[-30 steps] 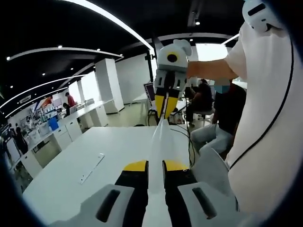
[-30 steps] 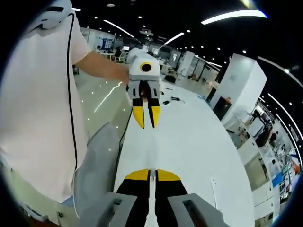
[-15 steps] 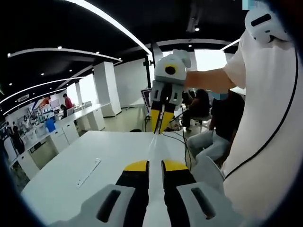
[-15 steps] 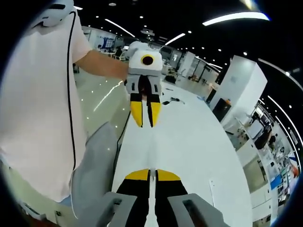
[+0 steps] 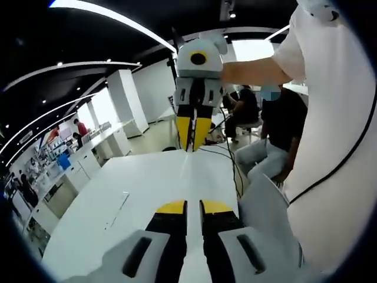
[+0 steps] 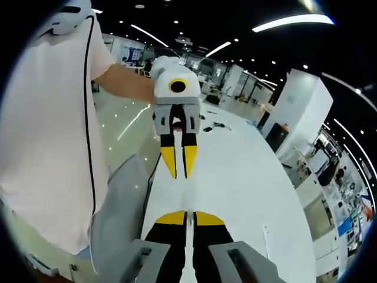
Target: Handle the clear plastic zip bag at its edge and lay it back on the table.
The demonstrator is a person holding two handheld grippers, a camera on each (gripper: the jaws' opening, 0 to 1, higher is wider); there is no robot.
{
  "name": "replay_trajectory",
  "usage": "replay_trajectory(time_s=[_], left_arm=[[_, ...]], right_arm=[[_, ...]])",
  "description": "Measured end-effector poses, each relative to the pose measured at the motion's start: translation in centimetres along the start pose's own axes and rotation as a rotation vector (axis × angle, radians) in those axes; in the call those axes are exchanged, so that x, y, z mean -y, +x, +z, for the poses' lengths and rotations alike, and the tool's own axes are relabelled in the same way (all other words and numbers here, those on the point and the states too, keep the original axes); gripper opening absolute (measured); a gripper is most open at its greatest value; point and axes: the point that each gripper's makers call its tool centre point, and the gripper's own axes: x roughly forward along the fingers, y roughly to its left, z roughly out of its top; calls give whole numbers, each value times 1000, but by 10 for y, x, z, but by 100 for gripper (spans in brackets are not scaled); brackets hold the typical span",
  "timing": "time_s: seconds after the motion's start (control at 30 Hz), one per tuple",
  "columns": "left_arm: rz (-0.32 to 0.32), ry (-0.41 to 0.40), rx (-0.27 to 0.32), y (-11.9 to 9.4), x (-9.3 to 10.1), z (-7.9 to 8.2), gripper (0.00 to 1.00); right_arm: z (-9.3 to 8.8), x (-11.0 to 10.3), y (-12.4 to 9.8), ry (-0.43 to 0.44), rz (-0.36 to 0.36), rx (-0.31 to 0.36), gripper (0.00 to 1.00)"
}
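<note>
The clear plastic zip bag hangs edge-on as a thin pale strip above the white table, stretched between both grippers. In the left gripper view my left gripper is shut on its near edge, and the right gripper pinches the far edge with its yellow tips together. In the right gripper view the bag runs from my right gripper, shut on it, up to the left gripper, which is also shut on it. The table lies below.
The person in a white shirt stands close beside the table. A grey chair sits at the table's edge. Black cables lie on the far part, and a thin flat strip rests on the top.
The two grippers have drawn slightly closer together, each looming larger in the other's view. Both stay shut on the bag, which remains held above the table.
</note>
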Motion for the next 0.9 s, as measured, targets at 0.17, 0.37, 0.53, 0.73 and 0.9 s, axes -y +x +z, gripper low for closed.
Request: replay_trajectory(time_s=[0.17, 0.37, 0.53, 0.73, 0.9], left_arm=[[-4, 7, -22, 6, 1, -4, 4], [-3, 13, -38, 8, 1, -7, 1], [2, 53, -58, 11, 2, -9, 0], [9, 61, -66, 11, 2, -8, 0], [10, 71, -72, 10, 4, -7, 0]], right_arm=[[1, -1, 0, 3, 0, 5, 0], [0, -2, 0, 4, 2, 3, 0], [0, -3, 2, 17, 5, 7, 0], [-3, -3, 1, 42, 6, 17, 0], [-10, -4, 2, 69, 10, 15, 0]])
